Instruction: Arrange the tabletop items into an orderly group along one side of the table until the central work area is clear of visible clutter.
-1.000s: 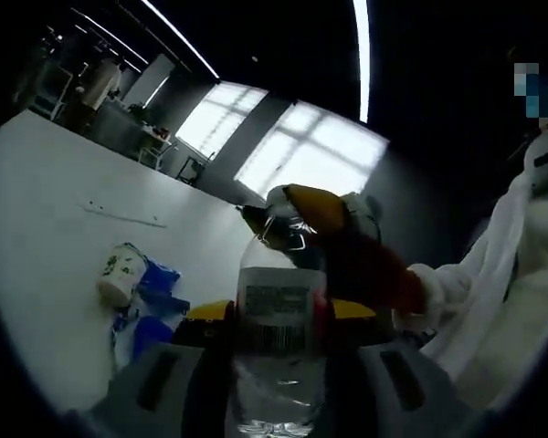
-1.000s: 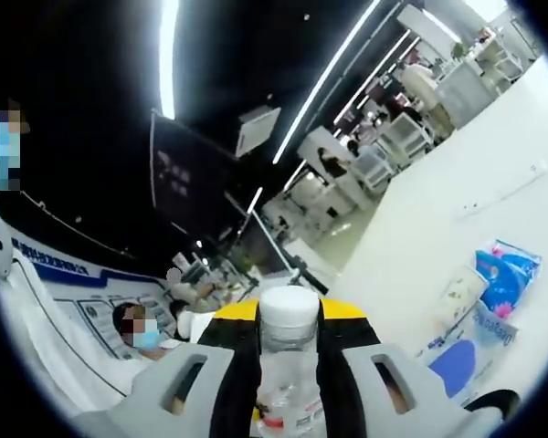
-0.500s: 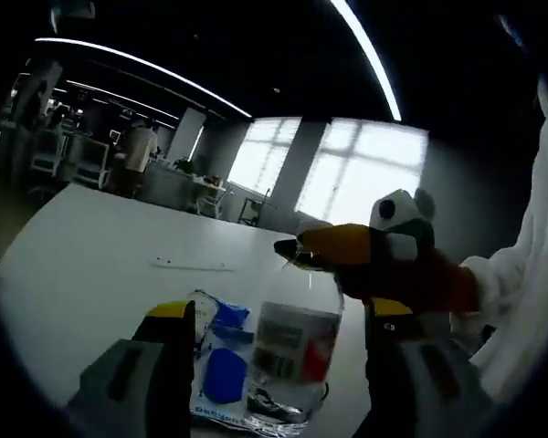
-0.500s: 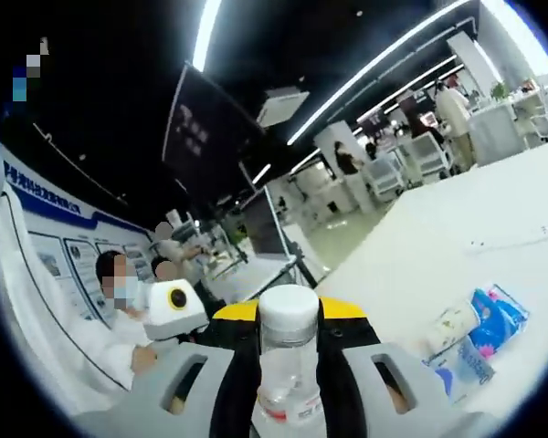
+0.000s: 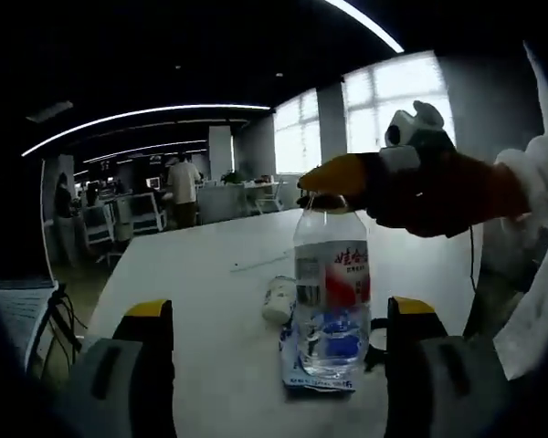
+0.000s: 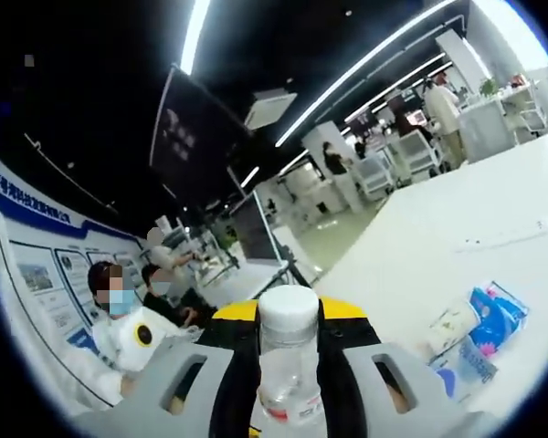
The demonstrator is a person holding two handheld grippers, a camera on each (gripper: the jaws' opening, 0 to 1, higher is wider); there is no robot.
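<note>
The right tongs (image 6: 288, 360) are closed on the neck of a clear water bottle (image 5: 331, 292), just under its white cap (image 6: 288, 308); in the left gripper view the same tongs reach in from the right with their yellow tip at the top of the bottle, which stands upright with its base on or just above the white table (image 5: 210, 301) — I cannot tell whether it touches down. The left tongs (image 5: 279, 365) stand wide open with nothing between them, one jaw on either side of the bottle and well clear of it. Just behind the bottle lies a blue packet (image 5: 301, 365), and beside that a small white cup (image 5: 279, 299) on its side; in the right gripper view these two sit close together, along with another blue wrapper (image 6: 493, 315), toward the right of the table. A thin white stick or pen (image 5: 260, 263) lies apart, farther back. As for progress, the items look partly gathered: bottle, packet and cup form a loose cluster, but the cup is tipped over, the bottle is not released, and the stick lies off by itself. I would judge the grouping well begun but not tidy, with the stray piece and the final alignment along one edge left to do.
</note>
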